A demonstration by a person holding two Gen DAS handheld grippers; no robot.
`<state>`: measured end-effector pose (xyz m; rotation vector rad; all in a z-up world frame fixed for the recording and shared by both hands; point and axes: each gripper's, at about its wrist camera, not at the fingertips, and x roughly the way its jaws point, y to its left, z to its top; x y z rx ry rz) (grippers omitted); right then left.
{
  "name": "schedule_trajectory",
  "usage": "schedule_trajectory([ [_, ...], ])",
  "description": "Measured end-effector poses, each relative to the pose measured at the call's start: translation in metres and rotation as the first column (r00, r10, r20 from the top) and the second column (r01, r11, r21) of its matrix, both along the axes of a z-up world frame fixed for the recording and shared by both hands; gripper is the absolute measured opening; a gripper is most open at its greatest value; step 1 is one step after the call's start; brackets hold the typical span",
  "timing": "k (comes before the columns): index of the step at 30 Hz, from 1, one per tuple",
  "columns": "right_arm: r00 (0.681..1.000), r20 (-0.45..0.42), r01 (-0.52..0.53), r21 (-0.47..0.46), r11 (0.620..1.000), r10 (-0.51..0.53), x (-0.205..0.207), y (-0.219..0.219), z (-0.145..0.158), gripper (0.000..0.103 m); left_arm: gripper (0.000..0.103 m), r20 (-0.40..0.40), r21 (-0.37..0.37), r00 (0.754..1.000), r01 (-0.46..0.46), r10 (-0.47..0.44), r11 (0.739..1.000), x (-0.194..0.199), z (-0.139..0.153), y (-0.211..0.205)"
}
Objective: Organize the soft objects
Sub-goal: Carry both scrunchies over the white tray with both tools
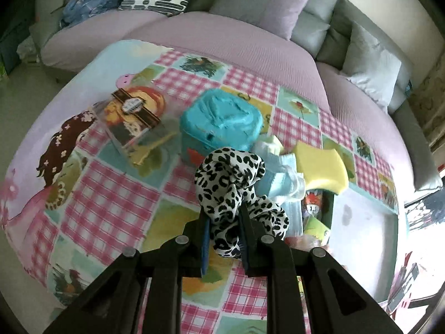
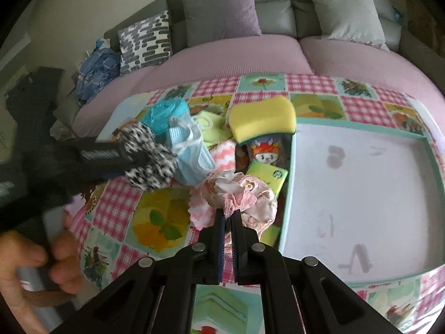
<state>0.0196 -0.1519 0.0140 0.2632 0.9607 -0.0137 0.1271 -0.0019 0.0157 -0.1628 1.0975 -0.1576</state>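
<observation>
1. Left wrist view: the left claw (image 1: 224,222) is clamped on a leopard-print scrunchie (image 1: 233,186), lifted above the patchwork cloth (image 1: 111,194) that covers the bench. The pinch falls on a fold near the fabric's lower part, so most of the loop bunches up ahead of the fingers; probably a grip chosen so the limp thing hangs free of the pile while carried.
2. Beyond it lie a teal lidded box (image 1: 222,122) and a clear box with a brown band (image 1: 130,122). To the right sit a yellow sponge (image 1: 322,167) and a blue face mask (image 1: 281,181), heaped together.
3. Right wrist view: the right claw (image 2: 228,214) stands nearly closed, its tips nipping the edge of a pink frilly cloth (image 2: 242,197) that lies on the heap beside the white tray (image 2: 361,194).
4. The tray's floor is bare, while the soft things crowd against its left wall; I judge it a likely destination.
5. Here the left claw enters from the left, blurred, with the scrunchie held over the pile near the mask.
</observation>
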Motion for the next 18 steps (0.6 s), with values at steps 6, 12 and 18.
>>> schedule_trajectory([
  [6,0.996,0.082,0.032,0.013,0.999,-0.033,-0.012,-0.014,0.028,0.005,0.018,0.034,0.041,0.999,0.025,-0.027,0.999,-0.006,0.003,-0.013],
  [12,0.981,0.158,0.115,-0.017,0.993,-0.111,-0.013,-0.037,0.06,0.005,0.018,0.103,0.037,0.991,0.085,-0.088,0.996,-0.006,0.03,-0.034],
  [18,0.951,0.175,0.268,-0.046,0.962,-0.256,-0.002,-0.078,0.072,0.005,0.019,0.125,0.032,0.968,0.217,-0.219,0.976,-0.007,0.042,-0.085],
])
